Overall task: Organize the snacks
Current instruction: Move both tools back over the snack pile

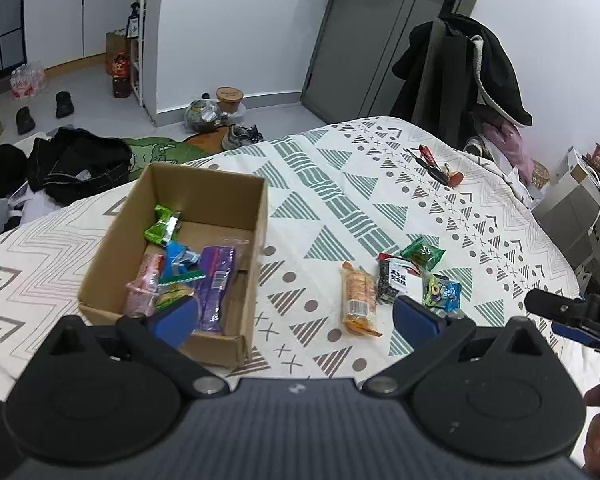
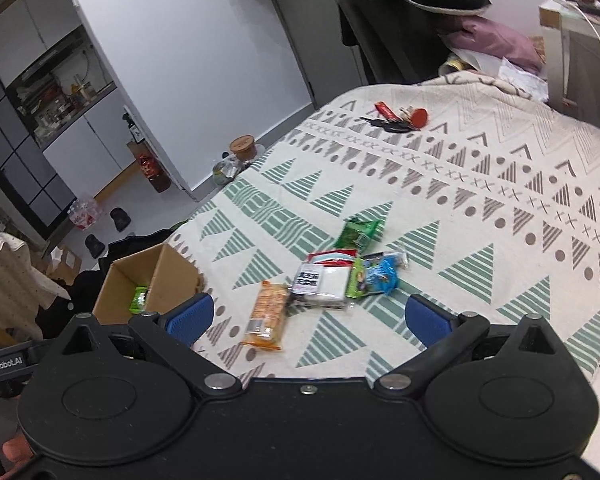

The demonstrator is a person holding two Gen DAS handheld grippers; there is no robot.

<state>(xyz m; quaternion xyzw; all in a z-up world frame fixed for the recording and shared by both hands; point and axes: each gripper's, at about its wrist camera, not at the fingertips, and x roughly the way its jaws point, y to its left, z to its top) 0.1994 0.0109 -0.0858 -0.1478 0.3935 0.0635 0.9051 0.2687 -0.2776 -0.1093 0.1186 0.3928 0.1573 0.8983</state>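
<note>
A cardboard box [image 1: 204, 184] sits on the patterned bedspread [image 1: 332, 184] and holds several snack packets, among them a purple one [image 1: 216, 280] and a green one [image 1: 164, 224]. To its right lie an orange cracker pack [image 1: 358, 298], a black-and-white packet [image 1: 396, 280], a green packet [image 1: 422, 254] and a blue-green packet [image 1: 442, 292]. My left gripper [image 1: 296, 320] is open and empty, hovering between the box and the orange pack. My right gripper [image 2: 308, 318] is open and empty above the orange pack [image 2: 266, 314] and the packet cluster [image 2: 324, 284]; the box [image 2: 168, 276] is at its left.
Keys with a red tag [image 1: 436, 166] lie at the far side of the bed. Coats on a chair [image 1: 468, 64] stand behind it. Clothes, shoes and bags [image 1: 76, 164] litter the floor at left. The right gripper's body [image 1: 580, 316] shows at the right edge.
</note>
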